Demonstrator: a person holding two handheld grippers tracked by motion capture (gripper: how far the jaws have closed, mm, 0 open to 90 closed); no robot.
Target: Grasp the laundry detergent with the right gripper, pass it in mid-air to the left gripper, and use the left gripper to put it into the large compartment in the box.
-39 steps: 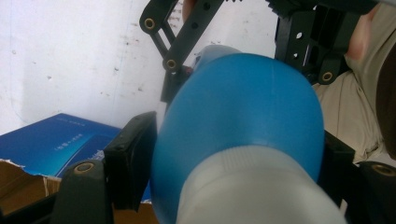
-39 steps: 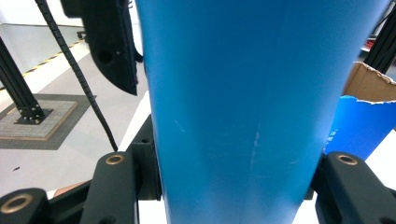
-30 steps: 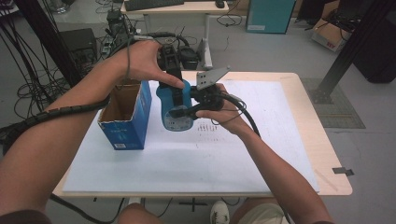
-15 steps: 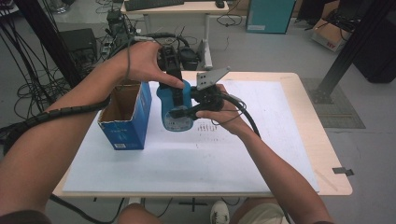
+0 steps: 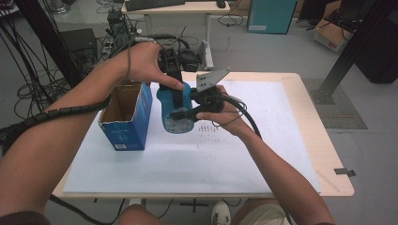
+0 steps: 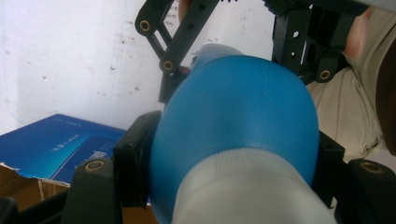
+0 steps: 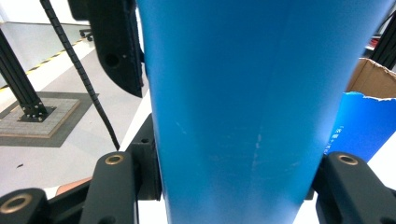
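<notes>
I am holding a blue bottle (image 5: 176, 110) above the white tabletop (image 5: 244, 154) with both grippers. My left gripper (image 5: 174, 91) is coming down from 12 o'clock, its jaws closed on the bottle's upper body; my right gripper (image 5: 187, 111) is reaching in from 3 o'clock, its jaws clamped across the lower body. An open blue carton (image 5: 126, 117) is standing just beside the bottle at 9 o'clock.

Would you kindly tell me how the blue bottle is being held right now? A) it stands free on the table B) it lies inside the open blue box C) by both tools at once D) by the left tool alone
C: the blue bottle sits between the jaws of the left tool and of the right tool, beside the open blue box.
</notes>
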